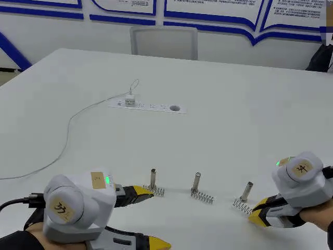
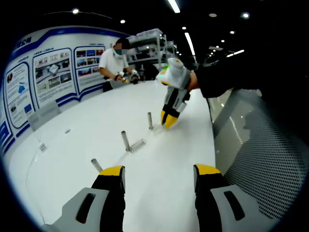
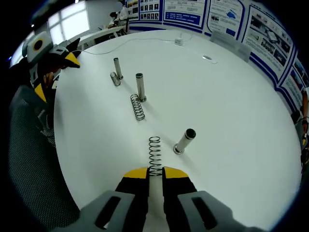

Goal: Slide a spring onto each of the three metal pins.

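Observation:
Three metal pins stand upright in a row on the white table: left pin [image 1: 153, 177], middle pin [image 1: 196, 181], right pin [image 1: 247, 190]. A spring lies flat beside each: left spring [image 1: 157, 191], middle spring [image 1: 202, 196], right spring [image 1: 242, 206]. My right gripper [image 1: 258, 215] is low on the table, shut on the near end of the right spring [image 3: 154, 152], which lies just left of its pin [image 3: 184, 141]. My left gripper [image 1: 151, 217] is open and holds nothing, its upper fingertip beside the left spring. In the left gripper view the left gripper [image 2: 160, 174] faces the pins [image 2: 125, 140].
A white power strip [image 1: 147, 106] with a plug and a trailing cable [image 1: 67, 135] lies mid-table. A grey chair [image 1: 164, 41] stands behind the far edge. A person [image 2: 116, 60] works at the far end. The table's near edge [image 2: 212, 130] runs beside me.

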`<state>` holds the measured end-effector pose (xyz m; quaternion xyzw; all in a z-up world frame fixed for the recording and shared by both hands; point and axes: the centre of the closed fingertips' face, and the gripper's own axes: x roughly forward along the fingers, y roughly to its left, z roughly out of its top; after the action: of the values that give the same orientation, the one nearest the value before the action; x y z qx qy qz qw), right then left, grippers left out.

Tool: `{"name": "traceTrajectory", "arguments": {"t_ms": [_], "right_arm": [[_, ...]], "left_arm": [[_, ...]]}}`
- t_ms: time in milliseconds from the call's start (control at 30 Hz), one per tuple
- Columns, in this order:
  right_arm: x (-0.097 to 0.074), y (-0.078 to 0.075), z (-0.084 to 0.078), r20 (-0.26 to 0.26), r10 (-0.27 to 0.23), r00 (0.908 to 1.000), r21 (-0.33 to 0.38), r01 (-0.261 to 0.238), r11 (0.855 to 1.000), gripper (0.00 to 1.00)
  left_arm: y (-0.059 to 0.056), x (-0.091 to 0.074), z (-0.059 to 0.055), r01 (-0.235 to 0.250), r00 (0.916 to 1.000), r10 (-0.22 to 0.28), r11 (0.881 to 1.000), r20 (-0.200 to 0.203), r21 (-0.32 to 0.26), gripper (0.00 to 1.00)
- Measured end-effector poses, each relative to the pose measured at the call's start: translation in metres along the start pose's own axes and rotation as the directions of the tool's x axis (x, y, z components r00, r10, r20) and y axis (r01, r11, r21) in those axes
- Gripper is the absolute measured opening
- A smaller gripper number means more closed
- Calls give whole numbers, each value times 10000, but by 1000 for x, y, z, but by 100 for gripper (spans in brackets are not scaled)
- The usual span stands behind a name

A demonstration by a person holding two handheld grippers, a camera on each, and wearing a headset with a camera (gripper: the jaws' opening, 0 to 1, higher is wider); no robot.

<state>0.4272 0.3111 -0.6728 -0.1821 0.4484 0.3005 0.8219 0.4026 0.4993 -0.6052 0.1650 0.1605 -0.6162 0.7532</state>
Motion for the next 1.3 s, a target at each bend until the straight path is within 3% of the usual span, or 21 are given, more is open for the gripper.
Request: {"name": "traceTrajectory", "arguments": {"t_ms": [267, 533, 733, 1000, 1300], "right_arm": [[-6, 28, 11, -35, 811, 9967, -698, -811, 9943, 11], [-7, 59, 30, -227, 1634, 9863, -1733, -1649, 9710, 11], [-11, 86, 46, -286, 2204, 9750, -2502, -2204, 9428, 11], [-13, 115, 53, -571, 2777, 9590, -3266, -2808, 9025, 11], [-18, 127, 65, -661, 3049, 9501, -3704, -3071, 8766, 11]], "left_arm": [[-6, 20, -1, 623, 9980, -618, 9973, -150, 385, 55], [-5, 37, -2, 1139, 9931, -1122, 9920, -330, 540, 51], [-11, 43, 0, 1463, 9890, -1445, 9869, -308, 679, 47], [-23, 47, 2, 1836, 9830, -1820, 9778, -252, 1008, 37], [-29, 47, 7, 2001, 9796, -2006, 9696, -114, 1406, 26]]}}
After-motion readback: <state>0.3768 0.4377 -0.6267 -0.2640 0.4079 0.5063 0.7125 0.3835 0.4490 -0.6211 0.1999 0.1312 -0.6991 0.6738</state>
